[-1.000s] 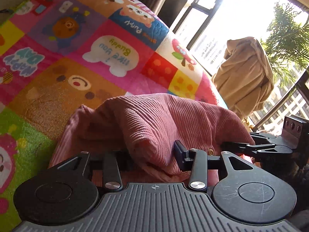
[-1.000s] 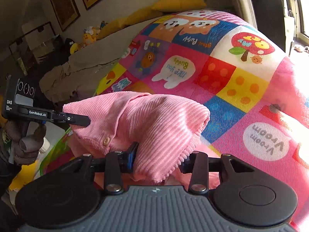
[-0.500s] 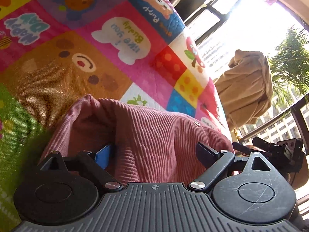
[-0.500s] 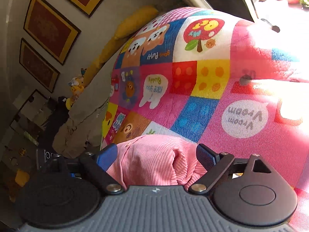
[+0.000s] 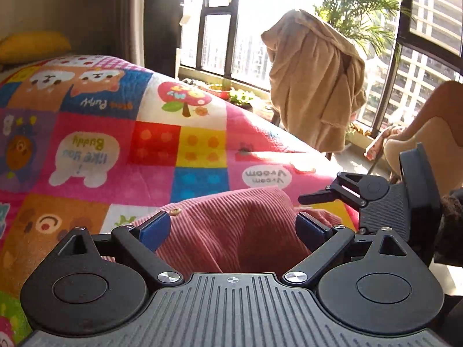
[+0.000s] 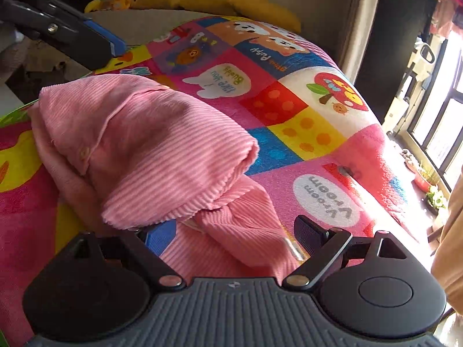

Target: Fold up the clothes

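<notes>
A pink corduroy garment (image 6: 150, 150) lies bunched on the colourful patchwork blanket (image 6: 289, 110), its upper layer folded over the lower part; it also shows in the left wrist view (image 5: 231, 225). My left gripper (image 5: 231, 225) is open, its fingers either side of the garment's near edge without pinching it. My right gripper (image 6: 231, 231) is open over the garment's lower flap, its left fingertip partly under the folded layer. The right gripper shows from the side in the left wrist view (image 5: 321, 196), and one left finger (image 6: 86, 43) shows in the right wrist view.
A tan robe (image 5: 315, 86) hangs over a chair by the window (image 5: 249, 29). Yellow pillows (image 6: 231, 3) and plush toys lie at the bed's far end. The blanket edge falls away toward the window side.
Both grippers have opened and let go of the pink garment, which now rests folded on the blanket. Both have pulled back and tilted up.
</notes>
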A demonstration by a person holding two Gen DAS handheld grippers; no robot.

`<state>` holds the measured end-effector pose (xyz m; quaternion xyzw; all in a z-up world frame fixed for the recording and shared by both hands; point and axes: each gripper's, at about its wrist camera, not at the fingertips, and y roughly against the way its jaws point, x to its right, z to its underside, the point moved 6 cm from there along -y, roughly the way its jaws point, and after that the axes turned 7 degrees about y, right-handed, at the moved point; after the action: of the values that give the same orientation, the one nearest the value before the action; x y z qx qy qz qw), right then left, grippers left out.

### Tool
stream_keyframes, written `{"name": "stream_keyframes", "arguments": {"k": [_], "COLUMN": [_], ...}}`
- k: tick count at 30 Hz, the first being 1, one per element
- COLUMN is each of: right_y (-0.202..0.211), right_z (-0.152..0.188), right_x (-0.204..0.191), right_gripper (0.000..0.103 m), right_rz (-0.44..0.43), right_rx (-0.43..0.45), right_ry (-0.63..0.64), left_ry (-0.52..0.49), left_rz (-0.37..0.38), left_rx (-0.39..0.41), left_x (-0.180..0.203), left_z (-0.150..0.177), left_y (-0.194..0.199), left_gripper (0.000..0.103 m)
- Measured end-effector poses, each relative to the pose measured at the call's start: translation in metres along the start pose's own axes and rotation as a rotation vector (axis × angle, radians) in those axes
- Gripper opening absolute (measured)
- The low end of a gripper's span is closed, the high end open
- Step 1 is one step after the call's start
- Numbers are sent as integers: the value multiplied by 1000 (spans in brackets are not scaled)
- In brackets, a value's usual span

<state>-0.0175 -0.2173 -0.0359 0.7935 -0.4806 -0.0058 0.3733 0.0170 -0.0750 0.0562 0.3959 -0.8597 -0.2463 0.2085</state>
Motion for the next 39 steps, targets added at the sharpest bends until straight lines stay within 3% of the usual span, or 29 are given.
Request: {"name": "stream_keyframes", "arguments": {"k": [2,5,6,8,11,13,15,18,20,25,28,33,36,39], "right_y": [1,-4,-8,-19,-28,-36,-40,-27,-17,-7,8,17,-7,-49], "right_z": [-5,-12,-13,-13,-20,-23,-24,-18,-10,-5,-11,-43,-56,-43], "right_x": [-13,-10,-4,5,11,26,61,128,145,130,134,125,93,54], "right_gripper": [90,96,102,102,102,102,102,103,103,103,103,103,103,103], "right_rz": [53,154,153,82,-15,40,208,277,190,133,127,71,-1,26], "right_rx": [23,30,12,-32,-15,-13,2,35,51,46,93,180,148,-6], "right_ry": [116,221,228,240,212,206,145,-192,-363,-360,-409,-440,-380,-260], "left_ry": [-47,59,94,169,240,239,219,219,224,251,259,268,323,379], "left_rz": [-10,-30,-37,-26,16,19,13,11,9,30,53,-32,-60,-89], "left_rx": [-55,-117,-137,-162,-159,-168,-176,-170,-168,-162,-110,-33,-51,-68], "left_x": [3,-25,-35,-52,-65,-69,-70,-69,-67,-62,-60,-74,-89,-104], "left_z": [13,29,34,42,46,50,55,57,55,47,37,29,37,45], "left_y": [-19,-29,-33,-35,-30,-28,-27,-25,-28,-21,-1,11,3,-6], "left_gripper": [97,97,97,96,96,96,96,96,97,97,98,99,99,99]}}
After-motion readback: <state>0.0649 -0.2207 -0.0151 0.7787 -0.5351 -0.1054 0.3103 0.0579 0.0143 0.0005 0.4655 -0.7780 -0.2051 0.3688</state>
